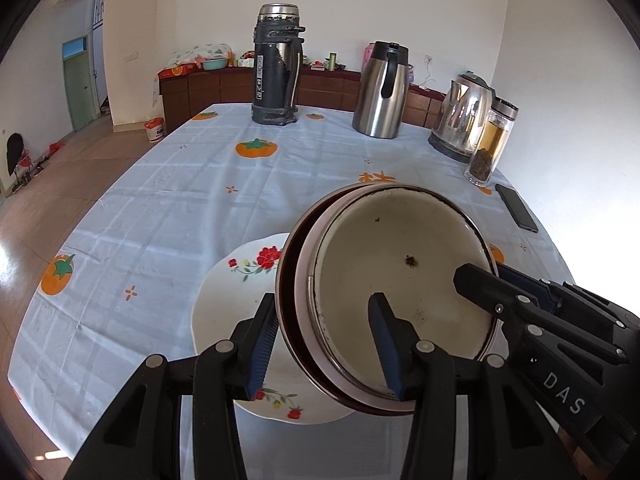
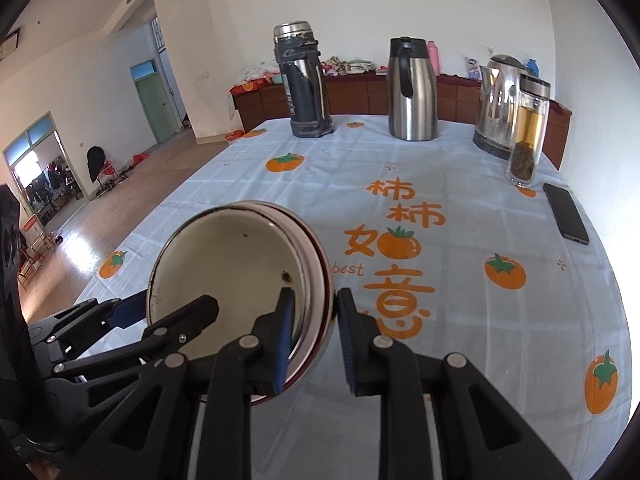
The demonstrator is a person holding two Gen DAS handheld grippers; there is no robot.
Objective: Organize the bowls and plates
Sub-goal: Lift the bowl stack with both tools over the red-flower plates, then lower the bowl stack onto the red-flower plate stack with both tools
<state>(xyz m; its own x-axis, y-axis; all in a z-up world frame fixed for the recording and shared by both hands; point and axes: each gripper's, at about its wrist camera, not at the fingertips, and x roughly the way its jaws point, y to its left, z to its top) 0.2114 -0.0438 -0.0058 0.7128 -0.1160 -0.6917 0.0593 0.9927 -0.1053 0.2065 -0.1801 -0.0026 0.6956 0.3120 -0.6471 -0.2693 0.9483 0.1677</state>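
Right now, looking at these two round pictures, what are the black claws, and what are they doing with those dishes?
No robot here: a person holds a hand-held two-finger gripper in each hand, each with a wide-angle camera looking along its fingers. One picture is from the left gripper, the other from the right gripper.

Both grippers straddle the rim of a stack of nested bowls, one finger inside, one outside, on opposite sides. The stack is tilted above a white flowered plate. The left gripper's jaws stand apart with a gap outside the rim, and so do the right's; neither is visibly clamped.

On the persimmon tablecloth stand a dark flask, a steel jug, an electric kettle, a glass tea bottle and a phone.
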